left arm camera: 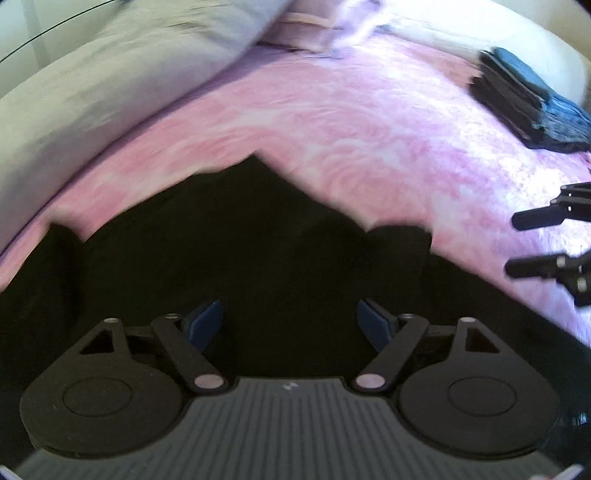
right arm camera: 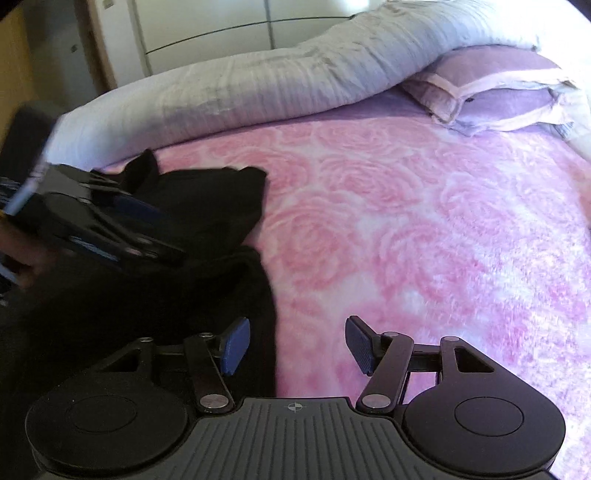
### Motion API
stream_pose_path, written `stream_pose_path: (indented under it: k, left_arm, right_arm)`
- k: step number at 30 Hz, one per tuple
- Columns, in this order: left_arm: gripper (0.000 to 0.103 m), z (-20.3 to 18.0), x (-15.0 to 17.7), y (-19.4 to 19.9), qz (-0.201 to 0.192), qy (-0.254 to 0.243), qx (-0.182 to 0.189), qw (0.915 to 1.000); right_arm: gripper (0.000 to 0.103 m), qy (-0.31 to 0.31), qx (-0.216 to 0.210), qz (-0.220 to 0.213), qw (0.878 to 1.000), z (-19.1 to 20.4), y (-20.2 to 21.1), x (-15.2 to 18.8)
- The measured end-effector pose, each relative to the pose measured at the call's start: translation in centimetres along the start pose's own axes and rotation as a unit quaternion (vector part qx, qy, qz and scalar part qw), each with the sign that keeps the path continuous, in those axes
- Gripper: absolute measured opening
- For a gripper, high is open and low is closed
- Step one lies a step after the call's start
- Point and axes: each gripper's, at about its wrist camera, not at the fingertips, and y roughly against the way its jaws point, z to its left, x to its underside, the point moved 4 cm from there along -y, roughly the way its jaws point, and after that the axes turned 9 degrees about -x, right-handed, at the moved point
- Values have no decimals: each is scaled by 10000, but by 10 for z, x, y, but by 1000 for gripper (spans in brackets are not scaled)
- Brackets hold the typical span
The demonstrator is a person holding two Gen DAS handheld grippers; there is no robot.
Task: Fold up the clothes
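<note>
On the pink blanket [right arm camera: 406, 206], black garment [right arm camera: 207, 206] lies loose; both grippers' jaws gape, holding nothing.

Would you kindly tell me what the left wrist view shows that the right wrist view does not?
Only the left wrist view shows a stack of dark folded clothes at the far right of the bed. Only the right wrist view shows the lilac pillow clearly, plus white cabinet doors. Both share the black garment, the pink rose blanket, the grey duvet roll, and both open, empty tongs: left, right.
</note>
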Motion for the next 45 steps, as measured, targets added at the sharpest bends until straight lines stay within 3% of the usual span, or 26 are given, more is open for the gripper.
stream_pose_path:
  k: [4, 8, 10, 12, 19, 22, 25, 27, 32, 36, 40, 45]
  left_arm:
    - [78, 48, 70, 42, 469, 789, -576, 9941]
    - [78, 99, 153, 61, 1241, 1694, -1120, 9713]
    - [79, 111, 180, 68, 1211, 1954, -1211, 9657]
    - [79, 109, 186, 77, 1230, 1893, -1220, 9665]
    - [78, 80, 222, 138, 1569, 2530, -1479, 9431]
    - [79, 45, 242, 172, 1647, 2558, -1572, 9395]
    - [79, 7, 262, 200, 1780, 2265, -1673, 9429]
    - [80, -18, 271, 216, 1810, 1932, -1673, 9497]
    - [80, -71, 294, 244, 1818, 539, -1564, 9693]
    - [81, -103, 320, 262, 1581, -585, -1308, 9770]
    - [81, -126, 350, 282, 1236, -1457, -1185, 9744]
    - [81, -152, 382, 285, 920, -2328, -1070, 9622]
  right_arm:
    - [61, 111, -136, 281, 9994, 13, 5, 16]
    - [61, 202, -271, 545, 9979, 27, 7, 34]
    - [61, 226, -297, 891, 9953, 33, 3, 48]
    - [61, 219, -289, 1291, 9910, 37, -2, 62]
    - [61, 464, -312, 1604, 9855, 49, 33, 80]
    - [61, 667, -496, 1767, 9808, 56, 45, 87]
    - [61, 913, -711, 1975, 9734, 65, 53, 96]
    - [61, 1129, -869, 2110, 9671, 72, 57, 102]
    - [61, 1718, -974, 2170, 9560, 93, 77, 115]
    - [61, 1923, -704, 2145, 9550, 111, 97, 133]
    - [61, 2269, -441, 2133, 9492, 139, 119, 164]
    - [61, 2928, -282, 2222, 9296, 180, 136, 209]
